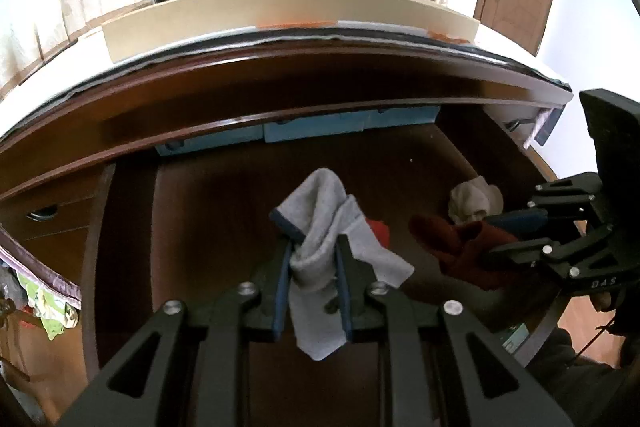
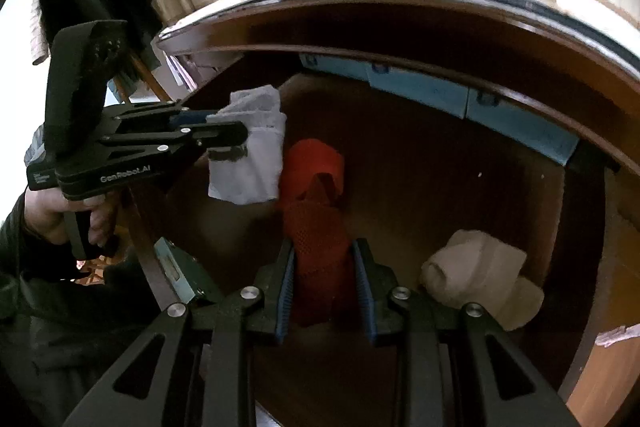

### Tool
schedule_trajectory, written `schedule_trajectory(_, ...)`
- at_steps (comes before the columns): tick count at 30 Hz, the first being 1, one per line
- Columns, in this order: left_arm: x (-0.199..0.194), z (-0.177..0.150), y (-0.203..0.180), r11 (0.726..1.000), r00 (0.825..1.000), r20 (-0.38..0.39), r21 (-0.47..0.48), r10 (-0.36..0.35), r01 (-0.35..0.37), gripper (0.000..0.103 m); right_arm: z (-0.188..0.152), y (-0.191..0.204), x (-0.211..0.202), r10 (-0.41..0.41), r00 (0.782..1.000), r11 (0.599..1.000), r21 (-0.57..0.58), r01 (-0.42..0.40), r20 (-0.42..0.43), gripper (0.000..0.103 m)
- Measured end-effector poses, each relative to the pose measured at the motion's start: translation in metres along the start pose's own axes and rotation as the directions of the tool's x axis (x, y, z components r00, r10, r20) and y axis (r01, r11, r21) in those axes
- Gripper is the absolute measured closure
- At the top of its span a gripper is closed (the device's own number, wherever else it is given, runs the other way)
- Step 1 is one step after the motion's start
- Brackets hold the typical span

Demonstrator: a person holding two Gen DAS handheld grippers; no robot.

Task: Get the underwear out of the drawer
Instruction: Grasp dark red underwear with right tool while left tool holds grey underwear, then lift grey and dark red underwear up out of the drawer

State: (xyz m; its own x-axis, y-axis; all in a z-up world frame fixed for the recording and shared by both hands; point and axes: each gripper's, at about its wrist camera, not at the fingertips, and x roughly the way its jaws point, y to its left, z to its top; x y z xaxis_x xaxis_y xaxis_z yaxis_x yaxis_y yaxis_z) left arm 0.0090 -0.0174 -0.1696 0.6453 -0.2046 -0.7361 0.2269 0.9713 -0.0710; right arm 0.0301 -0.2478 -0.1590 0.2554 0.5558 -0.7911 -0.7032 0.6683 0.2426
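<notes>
Both grippers over the open drawer (image 1: 132, 227), each loaded. Left gripper (image 1: 312, 259) has its fingers pinching a grey garment with a dark blue band (image 1: 320, 227), bunched at mid-length; the cloth rises past the fingertips toward the drawer back and its other end hangs down between the linkages, so its long axis runs roughly along the fingers. Right gripper (image 2: 324, 267) has its fingers pinching a red mesh garment (image 2: 316, 211); long axis likewise along the fingers, far end folded over and pointing into the drawer, near end drooping below the pads. Both pieces appear clear of the drawer floor, though I cannot tell if the hanging tails touch it. A cream bundle (image 2: 476, 275) lies on the drawer floor just right of the right gripper. More rolled garments sit piled in a shallow cardboard tray (image 1: 280, 15) on the dresser top above. Risks, as judged: either tail could snag on the drawer front or on the overhanging top edge during the lift; the grey piece is held by a narrow twisted bunch and could slip loose; the two grippers are close and could foul each other's cloth.
</notes>
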Motion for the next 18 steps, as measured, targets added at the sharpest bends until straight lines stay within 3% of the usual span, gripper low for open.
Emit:
schedule_trajectory(11, -0.007, -0.003, 0.001, 1.000, 0.998, 0.061, -0.017, 0.007, -0.006, 0.084, -0.003, 0.003, -0.010, -0.007, 0.996, 1.000, -0.010, 0.008, 0.090, 0.073)
schedule_trajectory(18, -0.016, -0.004, 0.006, 0.999, 0.993, 0.113, -0.038, 0.033, -0.029, 0.084, -0.007, 0.002, -0.024, -0.015, 0.982, 1.000, -0.012, 0.018, 0.188, 0.073)
